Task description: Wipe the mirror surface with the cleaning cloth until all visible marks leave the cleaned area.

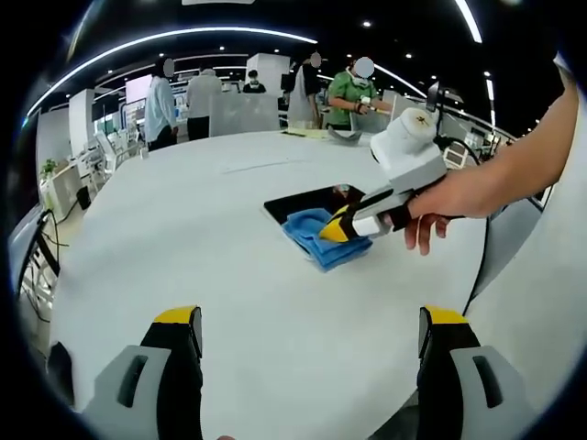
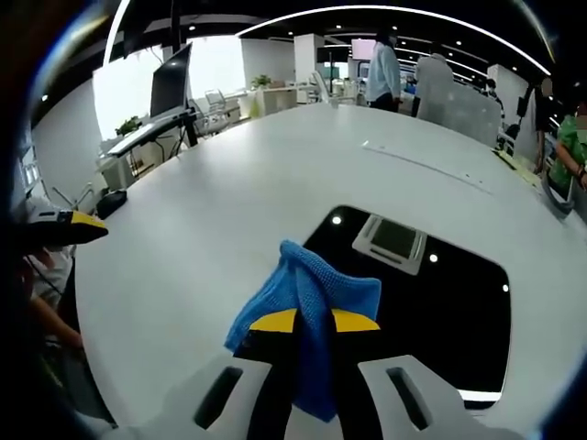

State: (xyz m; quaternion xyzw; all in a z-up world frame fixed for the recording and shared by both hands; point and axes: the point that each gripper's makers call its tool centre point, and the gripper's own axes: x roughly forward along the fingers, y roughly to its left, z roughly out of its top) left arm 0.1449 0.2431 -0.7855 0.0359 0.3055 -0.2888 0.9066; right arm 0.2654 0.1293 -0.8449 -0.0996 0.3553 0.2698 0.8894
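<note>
White bench (image 1: 183, 238), broad and round-edged, carries everything. Dark mirror (image 2: 431, 302) lies flat on it, ahead and to the right of the right hand-held gripper (image 2: 315, 321), reflecting ceiling lights. Blue cleaning cloth (image 2: 307, 302) pinched between that gripper's jaws, draped over the mirror's near edge. Left hand-held gripper (image 1: 312, 321) hangs above bare bench, jaws spread wide, well short of the cloth. People stand beyond the far rim.

Left view far, right view close over mirror (image 2: 422, 293).
</note>
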